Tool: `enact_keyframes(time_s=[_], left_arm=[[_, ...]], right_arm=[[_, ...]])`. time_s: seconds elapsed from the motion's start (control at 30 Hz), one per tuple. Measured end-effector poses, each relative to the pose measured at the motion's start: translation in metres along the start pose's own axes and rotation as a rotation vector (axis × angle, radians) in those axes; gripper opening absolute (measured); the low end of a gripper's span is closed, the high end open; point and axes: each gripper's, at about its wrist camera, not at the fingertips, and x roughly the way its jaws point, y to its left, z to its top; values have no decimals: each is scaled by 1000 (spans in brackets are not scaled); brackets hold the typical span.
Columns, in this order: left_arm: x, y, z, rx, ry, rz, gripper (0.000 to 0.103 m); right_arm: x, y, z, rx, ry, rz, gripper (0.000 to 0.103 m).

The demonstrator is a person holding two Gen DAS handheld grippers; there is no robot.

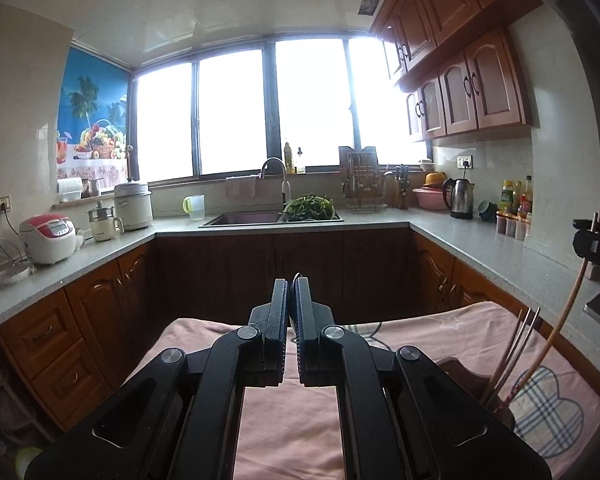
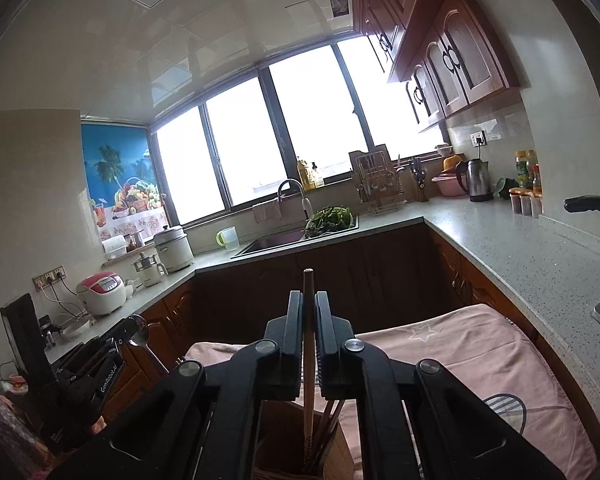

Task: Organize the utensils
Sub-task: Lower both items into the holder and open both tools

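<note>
Above the wooden holder [image 2: 296, 448], the right gripper [image 2: 309, 300] pinches a chopstick [image 2: 308, 360] upright — the left gripper [image 1: 291, 286] grips a spoon [image 2: 138, 330].

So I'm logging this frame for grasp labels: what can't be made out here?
- Spoon: in the left wrist view the left claw hides all but a sliver; the right wrist view shows its bowl.
- Utensil holder: bottom cut off by the right view's lower edge.
- Chopstick in the right claw: lower end lost among the holder's other sticks.
</note>
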Motion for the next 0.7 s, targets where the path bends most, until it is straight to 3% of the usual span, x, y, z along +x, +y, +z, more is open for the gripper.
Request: enact_keyframes(time_s=[0.43, 0.7], left_arm=[[28, -5, -44, -70, 155, -81, 3], [32, -2, -43, -109, 176, -129, 4]], right_arm=[[38, -23, -52, 81, 132, -1, 5], [44, -24, -59, 89, 167, 0, 6]])
